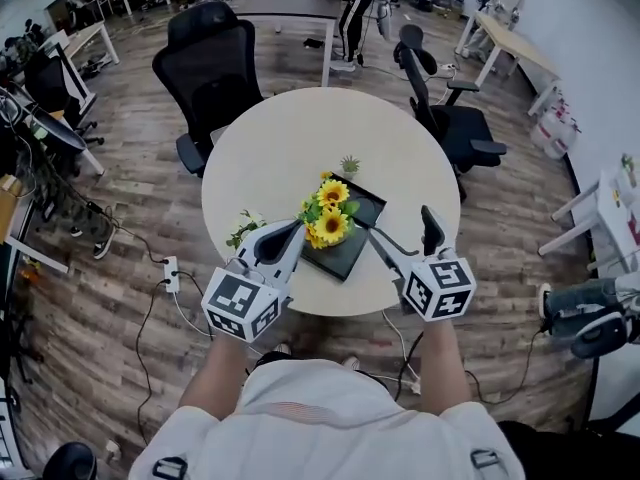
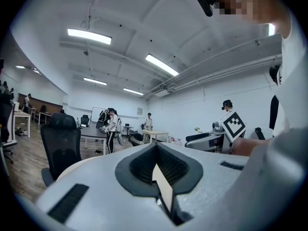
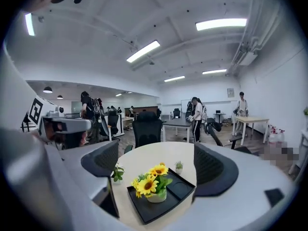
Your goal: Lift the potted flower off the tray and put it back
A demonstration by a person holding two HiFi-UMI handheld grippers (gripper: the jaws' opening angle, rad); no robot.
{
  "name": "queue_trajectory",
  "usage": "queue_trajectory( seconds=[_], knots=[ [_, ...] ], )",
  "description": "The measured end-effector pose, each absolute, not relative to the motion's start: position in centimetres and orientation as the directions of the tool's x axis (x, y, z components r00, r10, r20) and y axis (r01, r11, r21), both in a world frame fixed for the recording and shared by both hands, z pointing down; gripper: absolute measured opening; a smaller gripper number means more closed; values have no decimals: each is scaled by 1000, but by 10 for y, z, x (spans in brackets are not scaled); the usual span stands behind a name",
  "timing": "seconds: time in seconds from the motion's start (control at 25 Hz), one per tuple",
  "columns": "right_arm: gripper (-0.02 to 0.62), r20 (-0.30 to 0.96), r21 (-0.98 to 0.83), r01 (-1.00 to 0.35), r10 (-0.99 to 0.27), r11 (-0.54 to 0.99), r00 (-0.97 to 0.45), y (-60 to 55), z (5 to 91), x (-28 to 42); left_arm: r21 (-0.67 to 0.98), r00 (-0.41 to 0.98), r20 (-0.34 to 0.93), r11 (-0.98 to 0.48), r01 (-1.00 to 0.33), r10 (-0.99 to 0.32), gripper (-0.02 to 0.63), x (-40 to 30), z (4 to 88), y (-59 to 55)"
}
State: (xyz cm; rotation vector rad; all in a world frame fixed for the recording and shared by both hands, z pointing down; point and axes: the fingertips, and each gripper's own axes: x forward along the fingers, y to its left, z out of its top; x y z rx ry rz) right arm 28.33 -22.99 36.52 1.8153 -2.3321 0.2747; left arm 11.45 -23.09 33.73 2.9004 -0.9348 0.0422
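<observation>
No text, brand or number can be read anywhere. The marker cube [image 1: 240,306] on the left gripper [image 1: 297,228] and the matching cube [image 1: 440,288] on the right gripper [image 1: 401,224] show only black-and-white square patterns, no letters. The small wall sign [image 2: 139,111] is too tiny to read.

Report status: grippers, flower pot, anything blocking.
Left gripper shut, empty. Right gripper open, short of potted flower. Flower upright on tray. Small plant at tray's far corner, clear of approach.
</observation>
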Motion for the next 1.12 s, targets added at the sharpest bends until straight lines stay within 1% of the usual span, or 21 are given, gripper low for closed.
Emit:
queue_trajectory(
  seconds=[0.2,0.24,0.32,0.4,0.44,0.56,0.6,0.8,1.12],
  knots=[
    [487,185,-46,-973,-956,224,-229,-211,336,294,63,827,30,-825,-562,-561,3,125,325,-223],
    [458,178,-49,-973,-956,227,-232,-208,333,294,63,830,30,-827,-558,-558,3,126,325,-221],
    [363,159,-48,-972,-958,232,-237,-202,328,295,64,832,33,-830,-554,-554,3,129,326,-219],
    [233,131,-38,-970,-961,242,-245,-197,322,296,68,833,35,-830,-554,-553,3,132,327,-218],
    [179,120,-30,-968,-961,248,-250,-196,320,296,71,833,35,-830,-554,-553,3,133,327,-218],
    [62,103,-4,-971,-966,239,-238,-197,317,296,79,832,33,-828,-555,-554,3,133,328,-220],
    [8,101,0,-974,-969,226,-225,-197,317,297,80,831,32,-828,-556,-555,3,132,328,-220],
    [0,129,29,-979,-972,202,-197,-199,325,300,80,830,27,-826,-557,-557,3,131,328,-220],
    [0,136,30,-976,-968,217,-211,-201,330,300,77,827,35,-824,-562,-561,3,132,331,-219]
  ],
)
